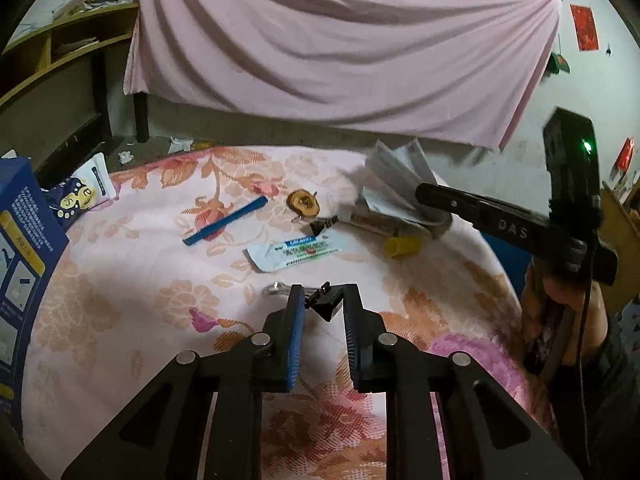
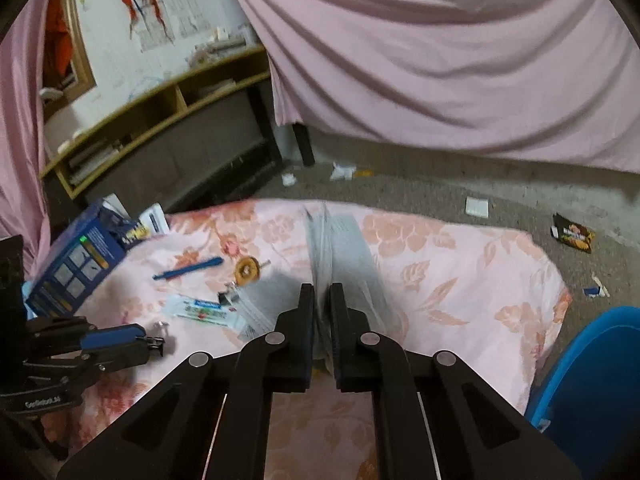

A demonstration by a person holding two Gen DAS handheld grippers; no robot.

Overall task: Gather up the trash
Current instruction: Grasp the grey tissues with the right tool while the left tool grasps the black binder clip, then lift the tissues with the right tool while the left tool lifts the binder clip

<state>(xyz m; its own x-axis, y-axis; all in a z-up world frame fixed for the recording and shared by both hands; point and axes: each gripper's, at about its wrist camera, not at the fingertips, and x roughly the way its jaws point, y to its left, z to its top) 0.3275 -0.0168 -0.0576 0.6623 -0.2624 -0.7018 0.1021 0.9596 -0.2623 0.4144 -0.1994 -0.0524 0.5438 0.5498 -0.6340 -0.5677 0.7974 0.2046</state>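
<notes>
Left gripper [image 1: 323, 294]: jaws pinching a small black clip [image 1: 327, 305] just above the floral cloth [image 1: 120, 288]. Right gripper [image 2: 321, 296]: jaws pressed onto a folded paper leaflet [image 2: 340, 240], lifted off the cloth. Wrapper [image 1: 294, 253], blue pen [image 1: 226, 221] and yellow cap [image 1: 402, 248] lie on the cloth between them. Blue bin [image 2: 592, 368] at lower right.
</notes>
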